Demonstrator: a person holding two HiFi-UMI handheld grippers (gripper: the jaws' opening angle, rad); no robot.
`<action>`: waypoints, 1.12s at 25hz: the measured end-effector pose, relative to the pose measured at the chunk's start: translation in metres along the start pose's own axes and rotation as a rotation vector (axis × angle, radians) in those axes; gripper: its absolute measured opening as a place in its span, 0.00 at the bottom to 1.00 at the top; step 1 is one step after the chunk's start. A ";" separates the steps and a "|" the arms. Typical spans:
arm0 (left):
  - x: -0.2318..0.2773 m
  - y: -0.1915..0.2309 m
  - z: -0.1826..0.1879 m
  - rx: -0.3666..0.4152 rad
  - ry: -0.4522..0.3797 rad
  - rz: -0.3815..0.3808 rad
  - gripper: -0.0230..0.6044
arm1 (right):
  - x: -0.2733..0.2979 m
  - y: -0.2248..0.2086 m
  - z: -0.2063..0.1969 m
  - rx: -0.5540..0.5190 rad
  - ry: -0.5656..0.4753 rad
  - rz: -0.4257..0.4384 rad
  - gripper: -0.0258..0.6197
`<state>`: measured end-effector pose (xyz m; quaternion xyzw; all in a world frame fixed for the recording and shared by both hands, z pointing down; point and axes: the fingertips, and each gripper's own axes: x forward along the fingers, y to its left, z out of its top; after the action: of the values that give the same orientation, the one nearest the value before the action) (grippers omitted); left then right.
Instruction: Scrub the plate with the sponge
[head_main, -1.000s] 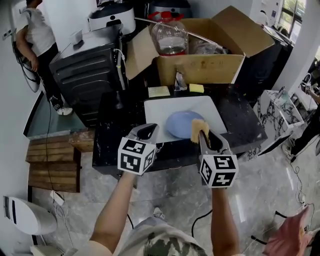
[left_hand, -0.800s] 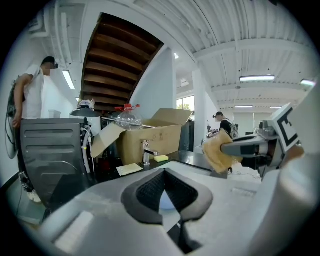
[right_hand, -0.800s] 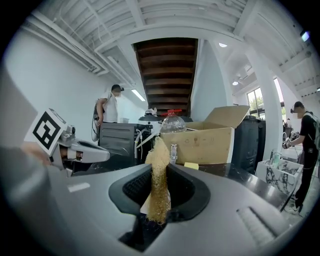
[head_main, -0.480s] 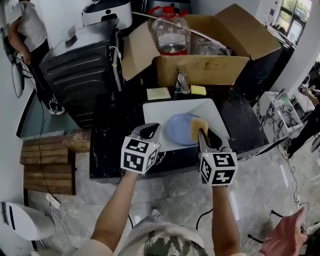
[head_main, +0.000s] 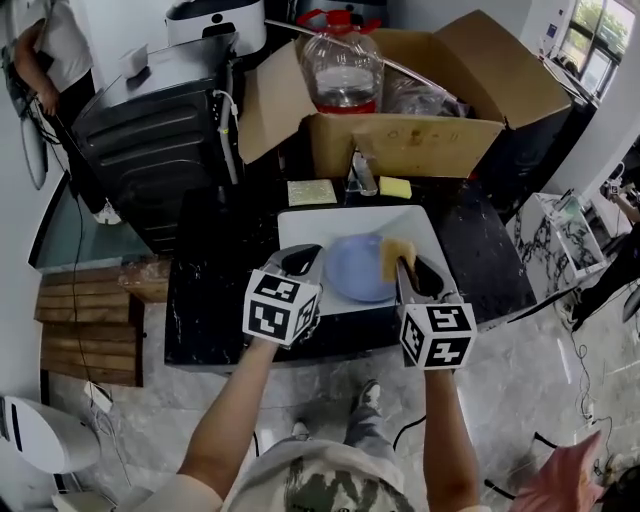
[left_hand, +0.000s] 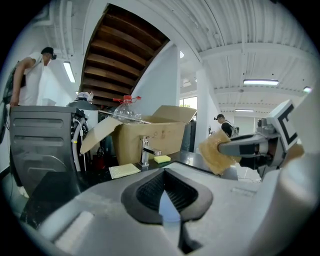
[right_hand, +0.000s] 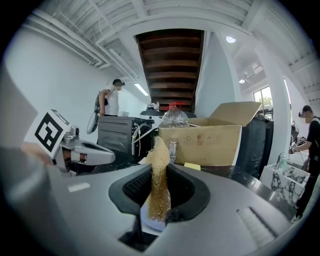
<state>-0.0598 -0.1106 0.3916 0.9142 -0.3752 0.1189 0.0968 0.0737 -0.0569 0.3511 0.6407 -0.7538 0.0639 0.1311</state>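
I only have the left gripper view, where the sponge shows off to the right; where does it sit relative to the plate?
Observer: In the head view the sponge overlaps the right rim of the blue plate. I cannot tell whether they touch.
Operator: Thank you. How is the right tool holding it?
Observer: The right gripper view shows the right tool shut on the sponge edge-on, with the sponge's far end sticking out past the jaws.
Operator: And what is the plate resting on?
Observer: It rests on a white board that lies on the dark counter.
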 end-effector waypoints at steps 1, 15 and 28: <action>0.006 0.001 0.002 0.002 -0.001 0.009 0.04 | 0.006 -0.005 -0.001 0.005 -0.001 0.011 0.15; 0.098 0.020 0.031 -0.026 0.009 0.219 0.04 | 0.106 -0.085 0.012 0.010 -0.001 0.218 0.15; 0.131 0.028 0.035 -0.055 0.021 0.355 0.04 | 0.151 -0.114 0.012 0.000 0.019 0.362 0.15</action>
<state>0.0159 -0.2269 0.3987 0.8293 -0.5329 0.1333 0.1031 0.1622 -0.2229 0.3742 0.4940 -0.8555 0.0923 0.1247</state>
